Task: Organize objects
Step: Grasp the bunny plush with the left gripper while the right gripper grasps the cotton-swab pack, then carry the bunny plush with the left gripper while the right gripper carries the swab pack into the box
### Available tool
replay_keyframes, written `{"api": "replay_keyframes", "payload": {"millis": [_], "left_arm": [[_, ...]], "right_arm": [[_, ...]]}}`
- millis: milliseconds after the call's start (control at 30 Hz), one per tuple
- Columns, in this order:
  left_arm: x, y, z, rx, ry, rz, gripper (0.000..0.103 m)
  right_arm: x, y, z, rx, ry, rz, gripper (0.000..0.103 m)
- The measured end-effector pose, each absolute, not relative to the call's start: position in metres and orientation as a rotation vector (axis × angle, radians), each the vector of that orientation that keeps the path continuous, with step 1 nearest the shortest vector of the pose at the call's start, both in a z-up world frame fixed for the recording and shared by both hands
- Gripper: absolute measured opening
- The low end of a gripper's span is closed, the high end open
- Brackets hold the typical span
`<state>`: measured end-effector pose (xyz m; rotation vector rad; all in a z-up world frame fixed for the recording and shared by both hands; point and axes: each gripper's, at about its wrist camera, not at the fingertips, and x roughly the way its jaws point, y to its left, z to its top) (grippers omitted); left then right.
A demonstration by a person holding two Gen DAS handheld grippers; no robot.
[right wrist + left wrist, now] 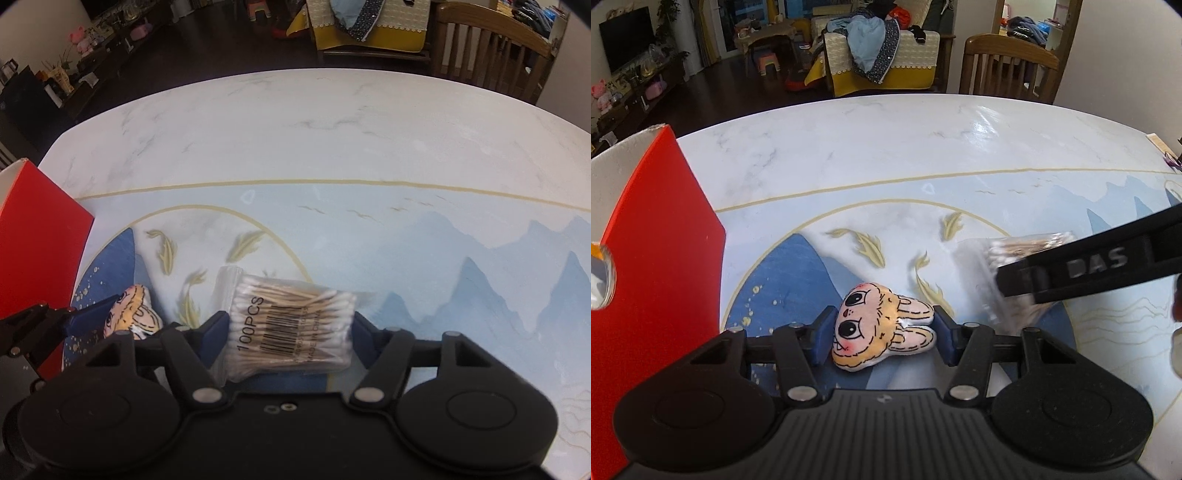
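Observation:
A small plush rabbit-face toy lies between the blue pads of my left gripper, which is shut on it just above the table; the toy also shows in the right wrist view. A clear bag of cotton swabs, marked 100PCS, sits between the pads of my right gripper, which is shut on it. In the left wrist view the bag is blurred, and the right gripper's black body crosses in front of it at the right. A red box stands at the left, open at the top.
The round table has a marble top with a blue mountain and feather print. The red box stands at its left edge. A wooden chair stands behind the far right edge. A sofa with clothes lies beyond.

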<state>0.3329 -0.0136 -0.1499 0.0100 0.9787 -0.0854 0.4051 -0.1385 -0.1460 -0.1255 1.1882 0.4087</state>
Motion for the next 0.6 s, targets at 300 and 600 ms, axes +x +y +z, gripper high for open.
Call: {"api": "replay_keyframes", "payload": {"millis": [300,600], "left_arm": [[0.306,-0.012,-0.139,-0.028,0.998,-0.096,0.053],[0.266,-0.014,-0.11,-0.038,0.993,-0.149,0.053]], "right_arm": [[0.378,-0.17,-0.129,-0.082,1.178,0.424,0.068],[0.337,-0.189,-0.104,-0.08,1.161,0.483,0.068]]}}
